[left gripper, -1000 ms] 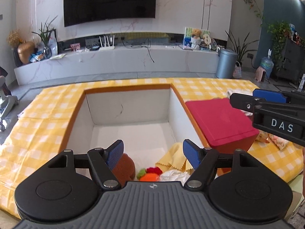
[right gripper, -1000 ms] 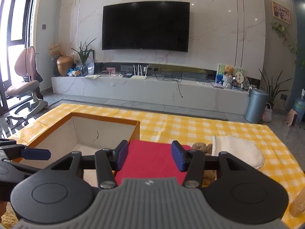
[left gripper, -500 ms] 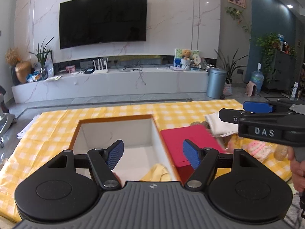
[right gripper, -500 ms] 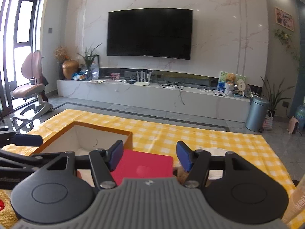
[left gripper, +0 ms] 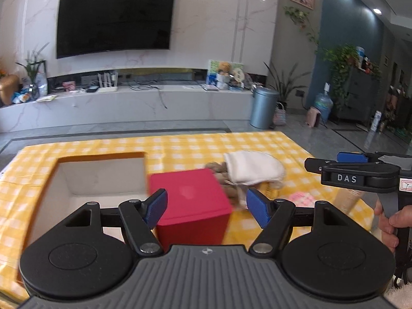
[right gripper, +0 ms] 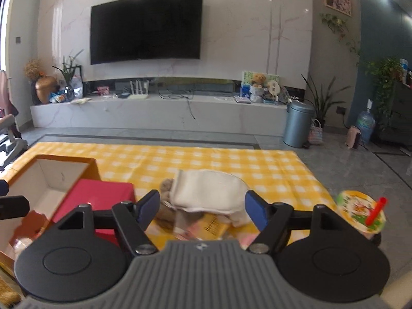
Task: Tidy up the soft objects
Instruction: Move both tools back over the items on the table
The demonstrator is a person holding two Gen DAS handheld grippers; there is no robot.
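Both your tongs are wide open, nothing in either. Your left gripper [left gripper: 206,207] hangs over the red box [left gripper: 191,200], which sits right between its fingers, with the open carton [left gripper: 100,177] just to its left. The white cloth [left gripper: 253,170] lies ahead and to the right of it, on the yellow check cloth [left gripper: 190,146], draped over a brown plush [left gripper: 215,168]. Your right gripper [right gripper: 199,208] points straight at that white cloth, framed between its blue pads [right gripper: 253,209], with a yellow packet [right gripper: 213,228] under it. A drink cup [right gripper: 361,211] with a red straw sits off to its right. A pink soft thing [left gripper: 300,197] is near your right tongs, too blurry to name.
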